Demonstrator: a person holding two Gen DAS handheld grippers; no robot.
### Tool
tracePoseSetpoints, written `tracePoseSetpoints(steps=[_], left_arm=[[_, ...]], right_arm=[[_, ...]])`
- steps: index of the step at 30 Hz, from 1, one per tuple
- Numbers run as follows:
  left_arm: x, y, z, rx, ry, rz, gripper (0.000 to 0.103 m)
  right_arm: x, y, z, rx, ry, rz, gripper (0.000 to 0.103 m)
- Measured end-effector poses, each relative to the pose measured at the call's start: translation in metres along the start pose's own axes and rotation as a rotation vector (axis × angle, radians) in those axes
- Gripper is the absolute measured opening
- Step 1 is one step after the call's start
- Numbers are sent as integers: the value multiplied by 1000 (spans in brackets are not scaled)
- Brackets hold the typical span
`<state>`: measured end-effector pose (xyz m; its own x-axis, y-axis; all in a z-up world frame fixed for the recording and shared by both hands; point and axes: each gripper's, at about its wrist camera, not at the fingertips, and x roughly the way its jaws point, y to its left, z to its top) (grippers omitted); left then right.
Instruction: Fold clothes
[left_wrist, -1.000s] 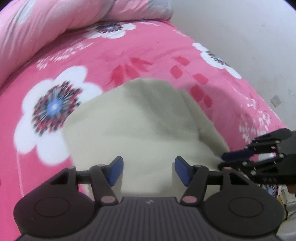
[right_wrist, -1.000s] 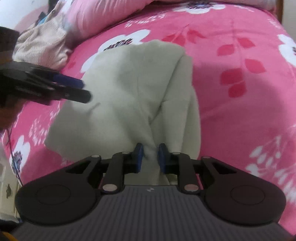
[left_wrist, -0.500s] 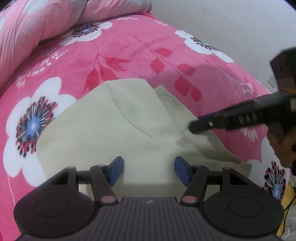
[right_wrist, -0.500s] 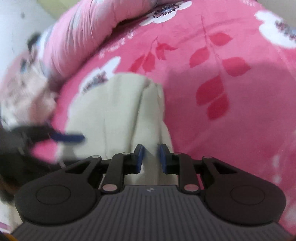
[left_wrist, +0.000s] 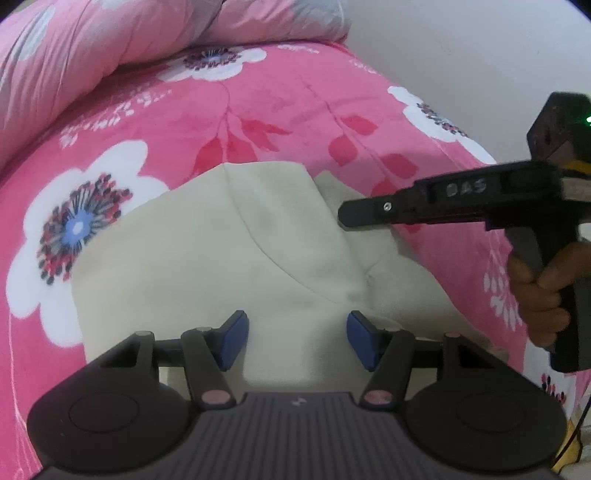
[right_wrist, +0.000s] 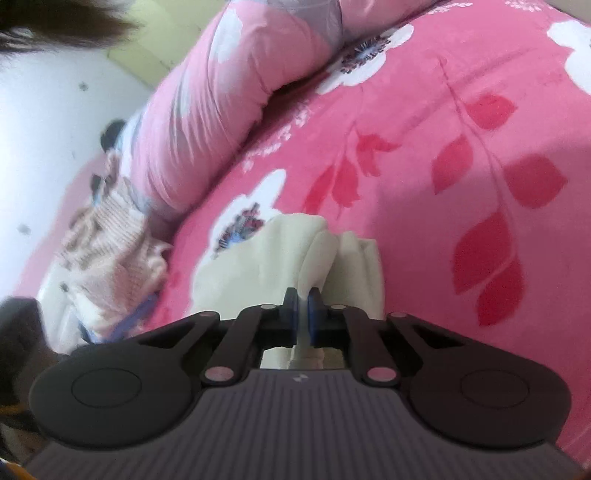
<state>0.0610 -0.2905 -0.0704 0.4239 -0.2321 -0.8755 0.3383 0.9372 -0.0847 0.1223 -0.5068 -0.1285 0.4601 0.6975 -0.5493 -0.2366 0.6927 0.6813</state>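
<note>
A cream garment (left_wrist: 207, 266) lies partly folded on the pink flowered bedspread (left_wrist: 280, 110). My left gripper (left_wrist: 295, 341) is open and empty, its blue pads spread just above the garment's near edge. My right gripper (right_wrist: 302, 314) is shut on a bunched fold of the cream garment (right_wrist: 258, 266) and holds it lifted off the bed. In the left wrist view the right gripper (left_wrist: 347, 216) reaches in from the right over the garment's far right corner.
A pink rolled duvet (left_wrist: 110, 40) lies along the back of the bed. A pile of light knitted clothes (right_wrist: 107, 254) sits at the left by the duvet (right_wrist: 229, 96). A white wall (left_wrist: 480, 55) borders the bed's right side.
My right gripper has risen and swung across with the pinched fold, and its jaws have closed tighter on the cloth. The left gripper has stayed open above the garment.
</note>
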Motion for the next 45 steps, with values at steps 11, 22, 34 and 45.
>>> tracePoseSetpoints(steps=[11, 22, 34, 45], left_arm=[[-3, 4, -2, -20, -12, -18, 61], [-3, 5, -3, 10, -18, -3, 60], [4, -6, -5, 43, -51, -19, 57], [-33, 2, -11, 25, -150, 33, 59]], right_arm=[[-46, -28, 2, 93, -24, 6, 10], [-26, 36, -48, -206, 344, 95, 45], [-58, 34, -72, -166, 188, 47, 8], [-83, 40, -33, -150, 118, -53, 26]])
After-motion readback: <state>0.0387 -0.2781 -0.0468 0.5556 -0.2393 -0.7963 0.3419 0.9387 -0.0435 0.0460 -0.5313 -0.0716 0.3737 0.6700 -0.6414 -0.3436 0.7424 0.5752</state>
